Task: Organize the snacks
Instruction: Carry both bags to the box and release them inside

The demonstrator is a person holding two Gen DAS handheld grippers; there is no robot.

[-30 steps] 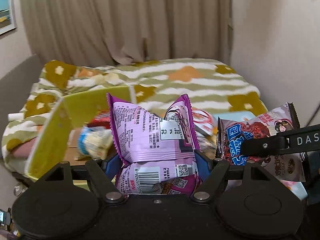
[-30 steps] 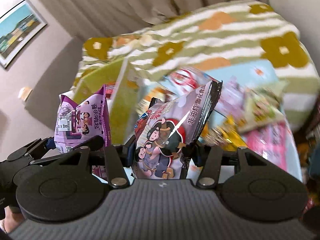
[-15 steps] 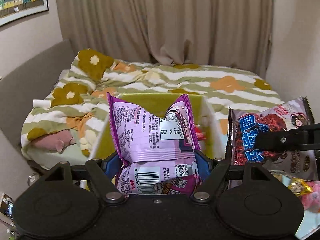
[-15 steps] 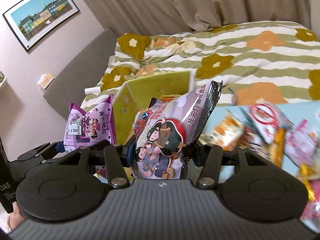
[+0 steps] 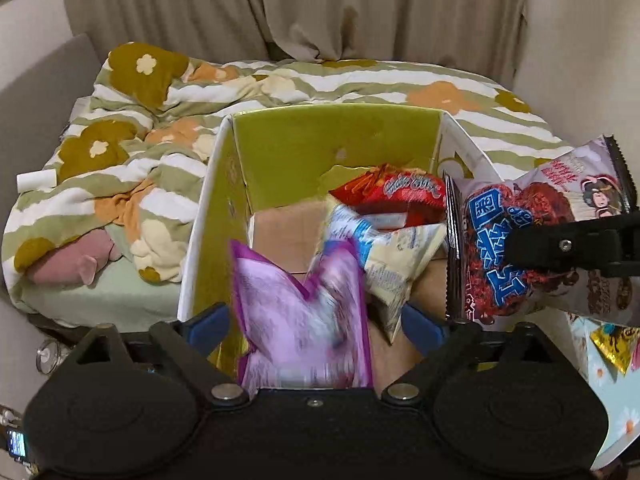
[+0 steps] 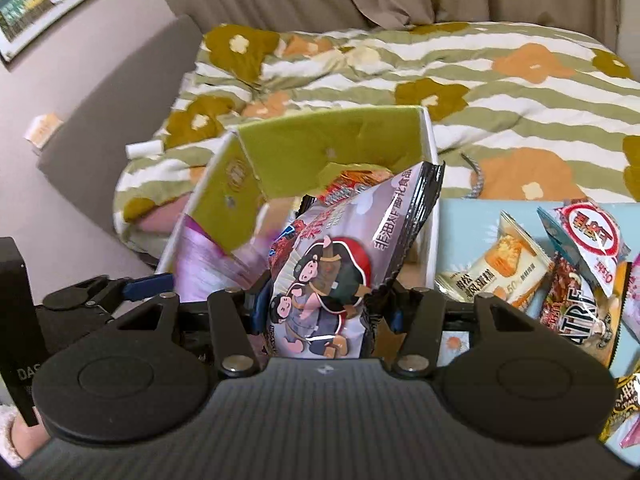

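Behind everything I see a bed point(image 5: 280, 92) under a striped, flowered duvet, with drawn curtains point(image 5: 280, 4) at its far side. In front of it stands an open box point(image 5: 304, 148) with green inner walls, and to its right a pale blue tabletop point(image 6: 472, 216) carries the loose snacks.

What has changed: half a second ago my left tool point(image 5: 316, 324) was clamped on the purple packet point(image 5: 300, 328); its jaws have just been opening and now stand wide, clear of the packet on both sides. The packet is blurred, so I judge it is dropping between them into the box. That snack counts as delivered, I think, once it settles.

My right tool point(image 6: 324, 308) is clamped on the grey cartoon packet point(image 6: 324, 276), holding it upright just over the box's right wall. I judge it goes in next.

Counting what I can: one box; inside it two packets already, one red point(image 5: 396, 196) and one white and blue point(image 5: 384, 248), besides the purple one falling. On the tabletop at least three packets show in the right wrist view: a cream cake packet point(image 6: 500, 268), a white one with a red circle point(image 6: 588, 240) and a dark one point(image 6: 572, 308). More lie cut off at the edge, so I cannot give a full count.
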